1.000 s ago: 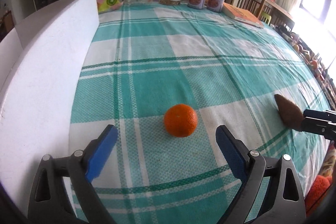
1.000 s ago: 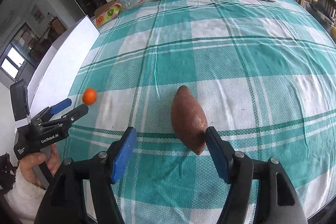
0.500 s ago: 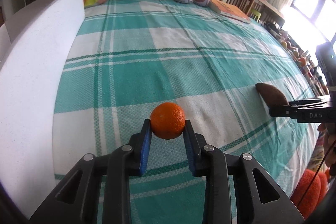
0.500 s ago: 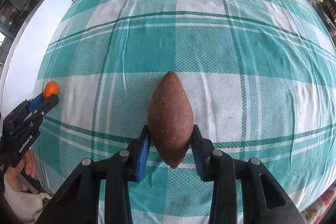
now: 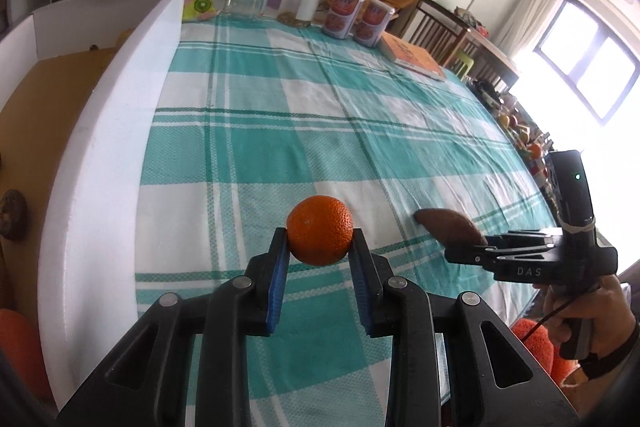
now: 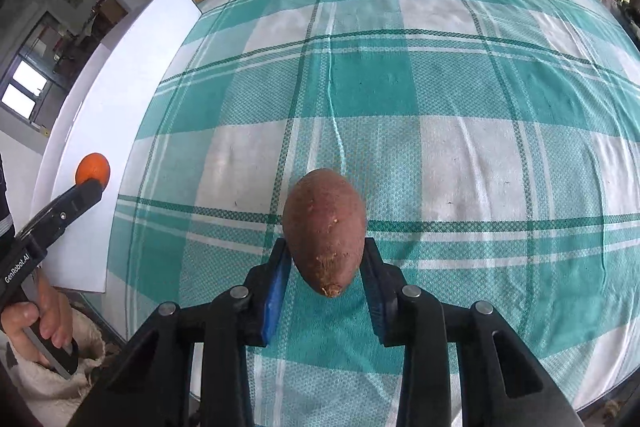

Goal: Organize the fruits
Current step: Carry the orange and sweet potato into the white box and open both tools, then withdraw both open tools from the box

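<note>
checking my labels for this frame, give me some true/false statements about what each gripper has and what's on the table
1. The left gripper is shut on the orange. True.
2. The right gripper is open and empty. False: it is shut on the sweet potato.
3. The tablecloth is red and striped. False: it is teal and white plaid.
4. Two printed cans stand at the far end of the table, beside an orange-covered book. True.
5. The white box lies along the table's right side as the left wrist camera sees it. False: it runs along the left side.
</note>
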Available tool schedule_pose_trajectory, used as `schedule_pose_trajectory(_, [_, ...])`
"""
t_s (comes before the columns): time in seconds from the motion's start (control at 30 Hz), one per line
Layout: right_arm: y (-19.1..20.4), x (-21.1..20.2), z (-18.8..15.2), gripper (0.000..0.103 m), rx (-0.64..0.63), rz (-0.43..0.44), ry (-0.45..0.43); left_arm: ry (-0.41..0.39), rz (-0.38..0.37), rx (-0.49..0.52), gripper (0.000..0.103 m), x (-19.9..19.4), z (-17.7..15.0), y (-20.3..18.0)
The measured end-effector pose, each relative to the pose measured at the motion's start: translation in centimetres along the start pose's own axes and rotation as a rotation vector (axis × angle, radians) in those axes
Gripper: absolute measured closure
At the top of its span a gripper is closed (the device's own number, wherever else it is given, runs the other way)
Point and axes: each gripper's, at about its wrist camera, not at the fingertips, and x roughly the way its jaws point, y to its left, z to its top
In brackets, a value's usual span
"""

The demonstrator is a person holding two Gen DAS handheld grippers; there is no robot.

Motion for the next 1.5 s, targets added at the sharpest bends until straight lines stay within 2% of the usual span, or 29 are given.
schedule_pose_trajectory(0.03, [0.1,0.5,-0.1,0.067,-0.012,-0.016,0.027,0.004,0.0,-0.003,0.073,0.1,-0.1,0.1])
schedule_pose_trajectory(0.1, [0.1,0.9,-0.3,0.057,-0.021,-0.023,0.046,0.008,0.0,-0.009,0.073,0.2,-0.3,0.3])
schedule_pose_trajectory(0.13, [0.0,0.9,-0.3,0.041,-0.019,-0.022,0.047,0.007,0.003,-0.008,0.073,0.1,-0.4,0.3])
schedule_pose_trajectory(0.2, [-0.3,0.6,0.0,0.024,-0.007,-0.035,0.033,0.002,0.01,-0.001,0.073,0.0,-0.4,0.2])
schedule_pose_trajectory(0.23, [-0.3,0.5,0.3,0.022,-0.006,-0.035,0.028,0.001,0.011,0.0,0.073,0.0,-0.4,0.2])
schedule_pose_trajectory(0.33, [-0.1,1.2,1.0,0.025,-0.013,-0.029,0.049,0.004,0.007,0.0,0.073,0.0,-0.4,0.1])
schedule_pose_trajectory(0.37, [0.0,1.5,1.3,0.03,-0.016,-0.031,0.045,0.005,0.005,0.0,0.073,0.0,-0.5,0.0])
schedule_pose_trajectory(0.4, [0.1,1.9,1.5,0.051,-0.022,-0.032,0.054,0.007,0.0,-0.001,0.073,-0.1,-0.5,0.0])
schedule_pose_trajectory(0.43, [0.2,2.0,1.5,0.061,-0.032,-0.048,0.057,0.008,-0.012,-0.007,0.073,-0.6,-0.6,-0.1])
schedule_pose_trajectory(0.5, [0.5,1.8,1.6,0.062,-0.022,-0.059,0.06,0.005,-0.06,-0.031,0.073,-2.0,-0.6,-0.1])
schedule_pose_trajectory(0.57, [0.3,0.8,1.5,0.062,0.067,0.019,0.03,-0.014,-0.126,-0.064,0.073,-4.5,-0.3,0.2])
schedule_pose_trajectory(0.63, [1.9,-0.9,1.8,0.062,0.124,0.189,-0.02,-0.059,-0.156,-0.077,0.073,-7.6,0.3,0.9])
schedule_pose_trajectory(0.7, [5.7,-3.1,2.7,0.062,0.095,0.32,-0.073,-0.121,-0.109,-0.077,0.073,-10.7,1.0,2.4])
schedule_pose_trajectory(0.77, [10.6,-4.8,3.7,0.062,0.021,0.408,-0.109,-0.169,-0.008,-0.094,0.073,-13.2,1.8,5.0])
schedule_pose_trajectory(0.83, [16.3,-5.7,4.6,0.062,-0.07,0.462,-0.131,-0.197,0.119,-0.126,0.073,-14.7,2.3,8.3])
schedule_pose_trajectory(0.9, [21.5,-5.7,5.4,0.062,-0.152,0.489,-0.137,-0.175,0.242,-0.167,0.073,-14.8,2.6,11.9])
schedule_pose_trajectory(1.0, [28.0,-3.7,6.4,0.062,-0.247,0.464,-0.111,-0.118,0.378,-0.223,0.073,-13.7,2.4,16.7])
schedule_pose_trajectory(1.07, [30.8,-2.2,6.6,0.062,-0.284,0.426,-0.092,-0.08,0.446,-0.245,0.072,-12.9,2.1,18.7])
schedule_pose_trajectory(1.17, [33.9,0.0,6.8,0.061,-0.338,0.347,-0.088,-0.047,0.5,-0.272,0.067,-12.2,1.5,20.2])
schedule_pose_trajectory(1.2, [34.5,0.3,6.8,0.061,-0.351,0.327,-0.101,-0.047,0.508,-0.269,0.057,-12.2,1.3,20.2])
schedule_pose_trajectory(1.23, [34.8,0.4,6.9,0.06,-0.358,0.32,-0.113,-0.051,0.519,-0.263,0.043,-12.2,1.2,20.2])
schedule_pose_trajectory(1.3, [34.9,0.0,7.1,0.051,-0.345,0.321,-0.136,-0.069,0.542,-0.239,0.029,-12.5,1.0,19.7])
schedule_pose_trajectory(1.37, [34.4,-1.1,7.0,0.032,-0.325,0.334,-0.176,-0.09,0.571,-0.206,0.029,-12.9,0.8,19.0])
schedule_pose_trajectory(1.43, [34.0,-2.8,6.6,0.024,-0.325,0.32,-0.218,-0.123,0.615,-0.176,0.021,-13.5,0.8,18.1])
schedule_pose_trajectory(1.5, [33.7,-4.3,6.0,0.009,-0.337,0.291,-0.267,-0.194,0.661,-0.149,0.019,-14.5,0.8,17.0])
